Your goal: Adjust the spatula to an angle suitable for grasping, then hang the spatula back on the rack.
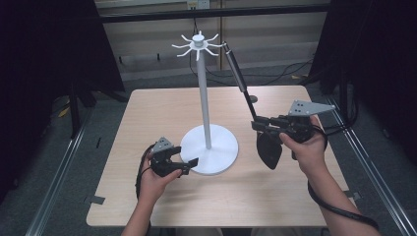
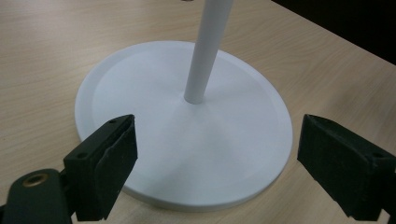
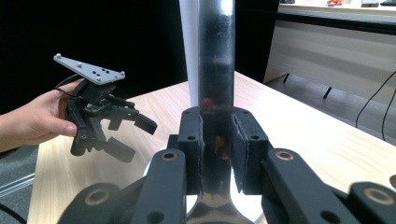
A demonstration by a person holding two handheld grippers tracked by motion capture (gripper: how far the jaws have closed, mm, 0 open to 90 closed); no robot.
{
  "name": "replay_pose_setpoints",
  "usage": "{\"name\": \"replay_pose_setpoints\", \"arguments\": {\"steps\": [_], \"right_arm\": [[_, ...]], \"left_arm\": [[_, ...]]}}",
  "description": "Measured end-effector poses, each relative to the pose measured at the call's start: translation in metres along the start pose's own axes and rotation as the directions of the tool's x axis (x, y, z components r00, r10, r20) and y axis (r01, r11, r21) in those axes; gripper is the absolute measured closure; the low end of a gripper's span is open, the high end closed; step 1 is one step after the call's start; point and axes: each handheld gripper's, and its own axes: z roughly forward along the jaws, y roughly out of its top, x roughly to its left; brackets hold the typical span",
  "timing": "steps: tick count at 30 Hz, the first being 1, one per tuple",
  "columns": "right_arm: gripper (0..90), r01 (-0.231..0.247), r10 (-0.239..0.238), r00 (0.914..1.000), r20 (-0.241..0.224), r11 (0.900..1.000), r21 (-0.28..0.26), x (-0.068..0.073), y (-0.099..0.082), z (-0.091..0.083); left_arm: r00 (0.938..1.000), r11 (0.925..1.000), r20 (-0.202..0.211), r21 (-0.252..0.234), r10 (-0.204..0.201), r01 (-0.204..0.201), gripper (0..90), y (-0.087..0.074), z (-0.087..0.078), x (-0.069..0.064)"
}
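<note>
The right gripper (image 1: 260,124) is clamped on the dark shaft of a black spatula (image 1: 269,149), handle tilted up and far toward the white stand's hooks (image 1: 198,44), probably so its end can catch one. The left gripper (image 1: 183,164) stands wide at the stand's round base (image 2: 187,140) on the bench (image 1: 147,123), holding nothing (seemingly to steady it). No containers here.

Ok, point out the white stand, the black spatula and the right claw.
white stand (image 1: 205,98), high view, on its pole.
black spatula (image 1: 269,150), high view, on its blade.
right claw (image 3: 218,147), right gripper view, midway between its fingertips, on the spatula's handle.
</note>
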Motion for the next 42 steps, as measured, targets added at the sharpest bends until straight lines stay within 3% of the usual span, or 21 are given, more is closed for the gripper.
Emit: {"name": "replay_pose_setpoints", "arguments": {"steps": [42], "right_arm": [[75.5, -0.01, 0.01, 0.9996, -0.025, 0.9997, 0.021, 0.002, -0.005, 0.027]], "left_arm": [[0.9999, 1.0, -0.011, 0.004, 0.003, -0.003, 12.2, -0.002, -0.004, 0.003]]}}
